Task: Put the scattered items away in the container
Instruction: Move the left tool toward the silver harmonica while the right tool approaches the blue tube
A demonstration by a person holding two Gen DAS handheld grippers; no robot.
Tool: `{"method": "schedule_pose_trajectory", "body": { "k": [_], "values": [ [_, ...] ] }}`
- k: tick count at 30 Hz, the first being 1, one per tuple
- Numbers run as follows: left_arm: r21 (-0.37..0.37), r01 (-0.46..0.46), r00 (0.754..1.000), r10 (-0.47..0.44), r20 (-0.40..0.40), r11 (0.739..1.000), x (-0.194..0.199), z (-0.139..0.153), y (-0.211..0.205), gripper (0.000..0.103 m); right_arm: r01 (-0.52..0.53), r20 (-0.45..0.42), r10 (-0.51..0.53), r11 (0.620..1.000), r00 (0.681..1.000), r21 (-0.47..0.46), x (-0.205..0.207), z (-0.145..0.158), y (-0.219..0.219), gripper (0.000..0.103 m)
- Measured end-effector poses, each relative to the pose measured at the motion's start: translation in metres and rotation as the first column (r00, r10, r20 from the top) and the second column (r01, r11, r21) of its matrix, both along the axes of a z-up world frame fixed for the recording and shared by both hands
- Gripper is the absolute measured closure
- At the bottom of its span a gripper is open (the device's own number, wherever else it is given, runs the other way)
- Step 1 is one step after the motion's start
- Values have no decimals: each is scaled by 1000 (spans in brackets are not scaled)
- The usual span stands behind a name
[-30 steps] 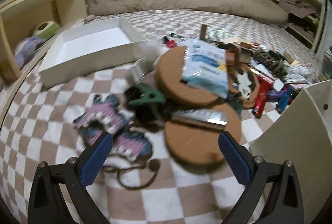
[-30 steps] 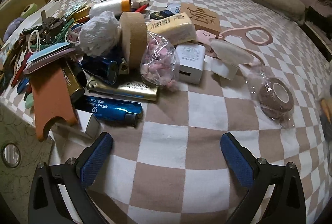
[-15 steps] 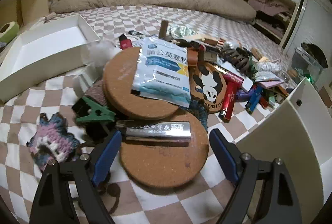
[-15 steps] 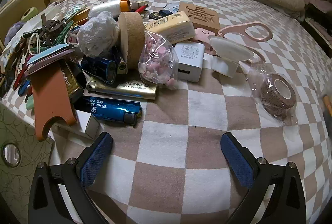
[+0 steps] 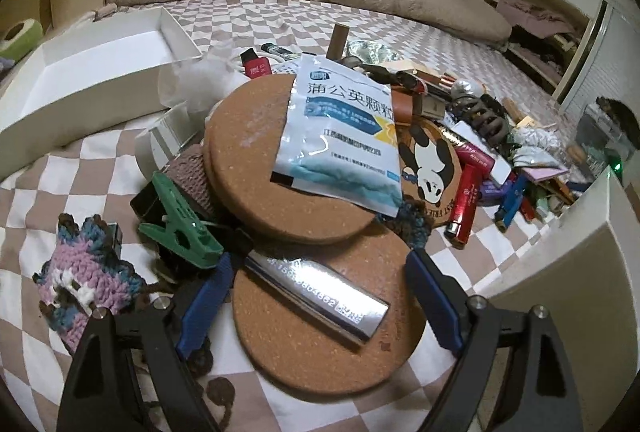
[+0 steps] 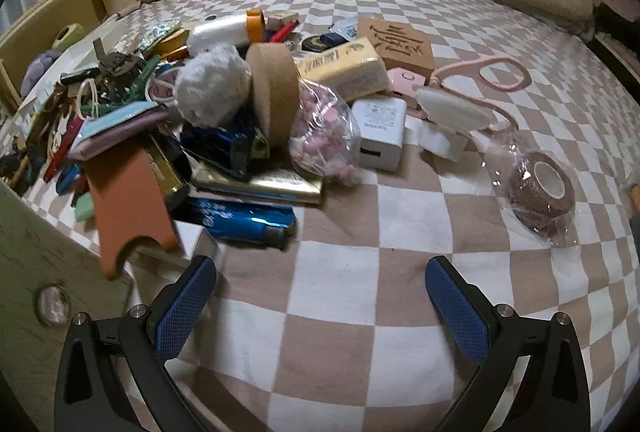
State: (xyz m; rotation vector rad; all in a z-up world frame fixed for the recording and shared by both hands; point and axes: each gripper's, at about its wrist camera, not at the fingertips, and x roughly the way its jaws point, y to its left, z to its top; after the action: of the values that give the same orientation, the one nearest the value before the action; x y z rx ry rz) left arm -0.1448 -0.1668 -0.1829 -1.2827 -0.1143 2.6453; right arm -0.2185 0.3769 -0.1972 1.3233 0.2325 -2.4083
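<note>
Reach stage: left hand-held gripper (image 5: 316,288) spread wide around the silver metal lighter (image 5: 316,290), nothing gripped.
Lighter lies between its blue pads on a round cork coaster (image 5: 320,336); white open cardboard box (image 5: 80,99) far ahead-left. Next, likely: close, lift, carry there. Right hand-held gripper (image 6: 320,300) apart, empty over the checkered bedspread (image 6: 360,312).

Sachet (image 5: 342,135): "蒲公英颗粒". Silver lighter (image 5: 320,292): digits, partly legible "…804862". Panda coaster (image 5: 430,171): "BEST FRIE…".

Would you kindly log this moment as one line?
left gripper: open, straddling silver lighter | right gripper: open, above bedspread | white box: empty
</note>
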Motion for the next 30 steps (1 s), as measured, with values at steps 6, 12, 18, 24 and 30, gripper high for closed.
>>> {"method": "schedule_pose_trajectory", "body": {
  "k": [6, 12, 18, 24, 30],
  "values": [
    [-21, -57, 998, 57, 5, 998, 5, 3, -7, 36, -14, -5, 14, 1000, 1000, -13, -12, 8, -24, 0],
    [-53, -148, 988, 150, 32, 988, 20, 4, -22, 37, 28, 29, -28, 1000, 999, -6, -28, -7, -30, 0],
    [-147, -223, 973, 229, 27, 964, 32, 5, -32, 37, 190, -16, -190, 980, 982, 58, -35, -6, 5, 0],
    [-290, -282, 956, 293, -5, 914, 38, 5, -35, 34, 317, 31, -316, 948, 948, -31, -40, -8, 50, 0],
    [-377, -435, 882, 471, 4, 818, 41, -4, -72, 24, 114, 27, -113, 991, 993, -63, -36, 7, -4, 0]
  ]
}}
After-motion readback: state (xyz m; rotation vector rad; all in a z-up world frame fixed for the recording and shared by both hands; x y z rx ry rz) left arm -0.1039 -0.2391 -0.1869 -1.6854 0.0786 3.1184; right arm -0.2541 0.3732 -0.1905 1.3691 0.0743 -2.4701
